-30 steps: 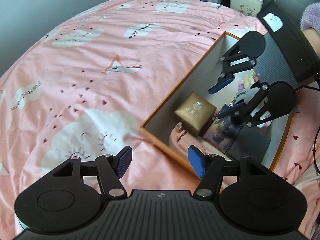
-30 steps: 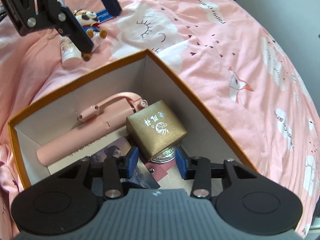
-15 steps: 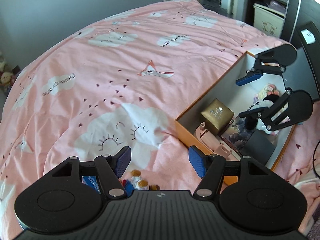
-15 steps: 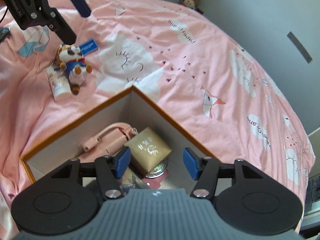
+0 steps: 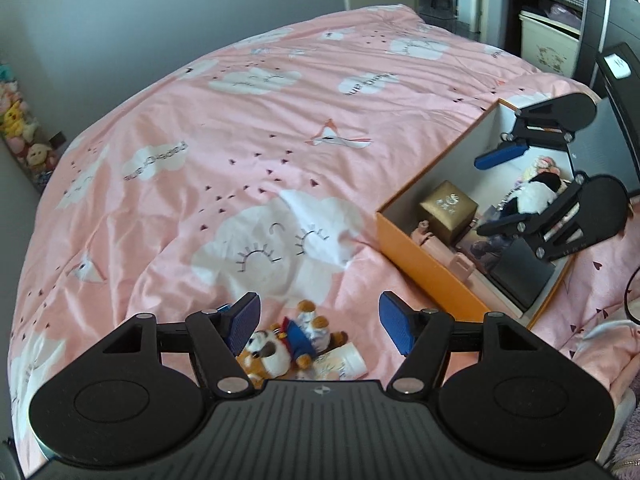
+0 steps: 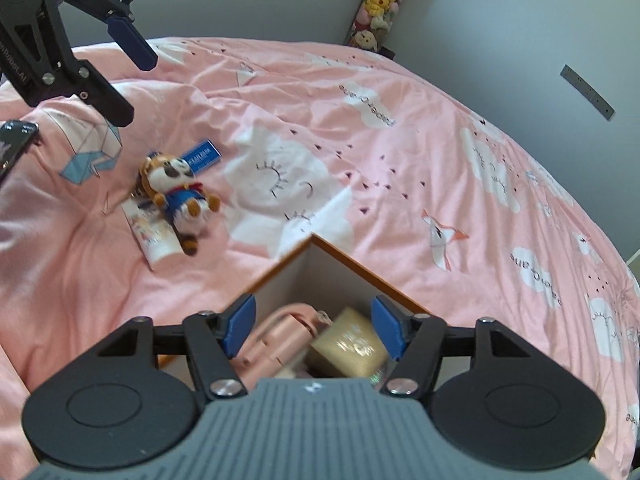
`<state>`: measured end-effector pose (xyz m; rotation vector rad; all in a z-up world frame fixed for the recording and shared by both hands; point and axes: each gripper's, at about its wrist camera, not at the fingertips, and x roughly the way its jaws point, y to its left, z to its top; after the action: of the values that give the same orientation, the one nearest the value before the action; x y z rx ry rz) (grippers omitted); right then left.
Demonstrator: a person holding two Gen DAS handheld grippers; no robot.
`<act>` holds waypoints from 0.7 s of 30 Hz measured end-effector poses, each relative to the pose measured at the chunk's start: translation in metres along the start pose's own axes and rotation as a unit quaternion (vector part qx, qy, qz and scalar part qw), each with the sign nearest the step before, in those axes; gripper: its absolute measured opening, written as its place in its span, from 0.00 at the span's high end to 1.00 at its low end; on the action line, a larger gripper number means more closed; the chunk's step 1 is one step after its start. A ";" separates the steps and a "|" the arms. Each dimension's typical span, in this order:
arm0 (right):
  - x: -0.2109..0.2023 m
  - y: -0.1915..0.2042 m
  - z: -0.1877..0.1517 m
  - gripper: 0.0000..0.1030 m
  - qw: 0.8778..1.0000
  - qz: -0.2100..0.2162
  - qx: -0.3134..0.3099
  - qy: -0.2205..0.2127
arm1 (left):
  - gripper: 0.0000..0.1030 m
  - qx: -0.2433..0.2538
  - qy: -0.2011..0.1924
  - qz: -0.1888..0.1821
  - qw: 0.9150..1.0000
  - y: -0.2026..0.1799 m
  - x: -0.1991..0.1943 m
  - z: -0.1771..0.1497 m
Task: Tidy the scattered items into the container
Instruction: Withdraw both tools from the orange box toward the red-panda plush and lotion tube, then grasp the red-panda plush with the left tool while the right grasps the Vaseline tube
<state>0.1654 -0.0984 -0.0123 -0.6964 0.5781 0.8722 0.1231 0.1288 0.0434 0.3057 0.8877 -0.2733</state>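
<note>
Hovering my left claw [image 5: 318,320], jaws wide apart and empty, over the plush [image 5: 288,344] and tube [image 5: 344,364] on the bed [image 5: 240,140]; the box [image 5: 424,256] sits to the right. From the right wrist, my right claw [image 6: 310,326] has just been opening above the box, nothing gripped. Next, I reckon: lower left and clamp the plush.

Gold box [image 6: 347,347] motion-blurred, tube [image 5: 344,364] half hidden under plush toy [image 5: 288,340], blue card [image 6: 203,155] print unreadable
</note>
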 end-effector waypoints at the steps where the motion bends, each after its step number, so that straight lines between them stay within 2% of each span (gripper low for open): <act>1: 0.000 0.004 0.002 0.33 1.000 -0.001 -0.002 -0.004 | 0.25 -0.005 0.001 0.004 1.000 0.002 -0.002 -0.001; 7: 0.006 0.025 0.018 0.32 1.000 0.000 -0.004 -0.020 | 0.25 -0.029 0.013 0.023 0.999 0.019 -0.005 -0.011; 10: 0.013 0.033 0.025 0.32 1.000 0.021 0.007 -0.020 | 0.25 -0.025 0.022 0.026 0.999 0.025 -0.005 -0.017; 13: 0.023 0.044 0.030 0.32 0.999 0.035 0.001 -0.012 | 0.26 -0.014 0.032 0.033 0.999 0.027 -0.003 -0.023; 17: 0.037 0.058 0.036 0.32 0.999 0.043 -0.018 0.002 | 0.32 -0.004 0.042 0.036 0.998 0.029 0.001 -0.029; 21: 0.049 0.066 0.041 0.32 0.998 0.050 -0.022 0.017 | 0.34 -0.017 0.050 0.031 0.998 0.036 0.004 -0.033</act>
<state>0.1428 -0.0133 -0.0407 -0.7290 0.6307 0.9709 0.1149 0.1743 0.0256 0.3166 0.9793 -0.1854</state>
